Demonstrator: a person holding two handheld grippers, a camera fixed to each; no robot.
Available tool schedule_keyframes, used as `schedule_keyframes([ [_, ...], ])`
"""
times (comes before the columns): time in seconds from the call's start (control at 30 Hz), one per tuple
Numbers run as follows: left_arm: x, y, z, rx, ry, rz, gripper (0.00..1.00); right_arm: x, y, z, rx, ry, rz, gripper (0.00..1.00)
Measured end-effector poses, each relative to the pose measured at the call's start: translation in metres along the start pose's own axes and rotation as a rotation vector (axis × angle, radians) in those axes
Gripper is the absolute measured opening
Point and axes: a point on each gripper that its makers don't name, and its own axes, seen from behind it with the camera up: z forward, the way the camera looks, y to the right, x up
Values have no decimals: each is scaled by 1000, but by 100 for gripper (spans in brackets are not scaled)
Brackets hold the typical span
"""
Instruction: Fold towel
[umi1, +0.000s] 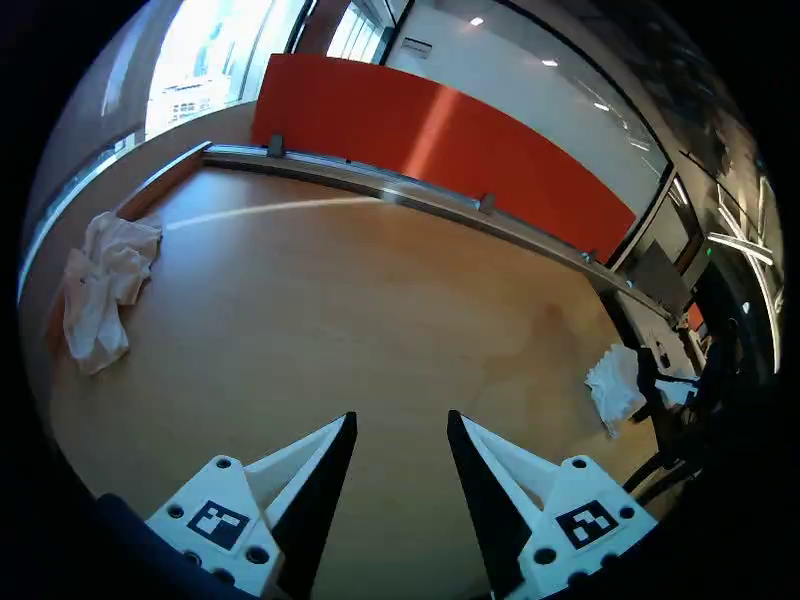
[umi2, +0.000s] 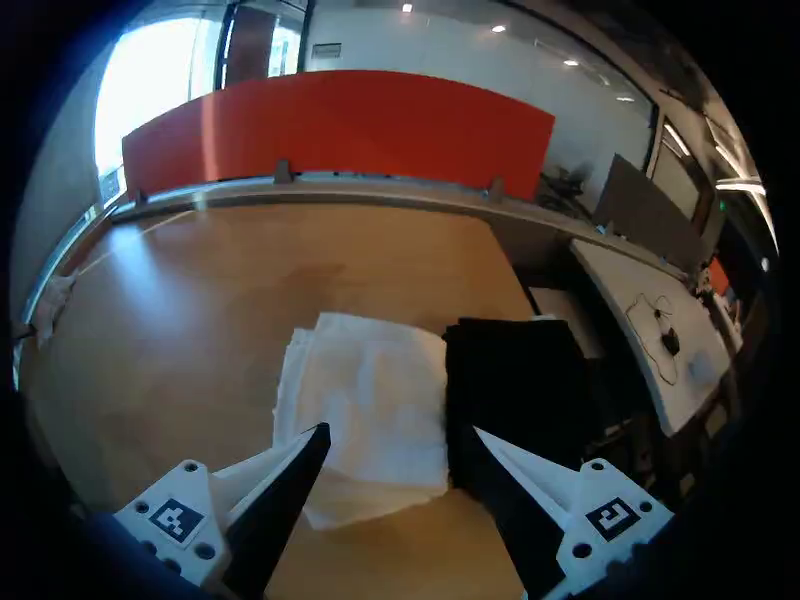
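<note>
On the wooden table (umi1: 330, 300), a crumpled towel (umi1: 100, 290) lies bunched near the far left corner, well apart from the left gripper (umi1: 400, 440), whose jaws stand wide and hold nothing; in the right gripper view a folded towel (umi2: 365, 400) rests flat just ahead of the right gripper (umi2: 395, 450), whose jaws are likewise wide and empty, poised over the towel's near edge; whether the fingertips touch the cloth I cannot tell; a black folded item (umi2: 520, 380) lies against that towel's right side, and a red partition (umi2: 340, 125) runs along the table's back edge.

Judging from this, one towel looks finished and the crumpled one is probably the work in hand. To do it well, the grippers should seek two neighbouring corners rather than pinch the bulk of the heap; the cloth should be drawn onto the bare middle of the table and spread flat before any fold; edges should meet squarely; the heap sits close to the table's edge, so a careless tug could drag it off.
</note>
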Motion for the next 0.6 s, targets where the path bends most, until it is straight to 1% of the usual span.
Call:
schedule_keyframes([
  [0.27, 14, -3, 1, 4, 34, 24, 66, 25, -14, -4, 8, 89, 22, 100],
  [0.47, 28, -6, 3, 13, 73, 45, 66, 49, -31, -10, 25, 191, 29, 100],
  [0.6, 40, -7, 4, 19, 113, 58, 66, 65, -42, -14, 32, 254, 36, 100],
])
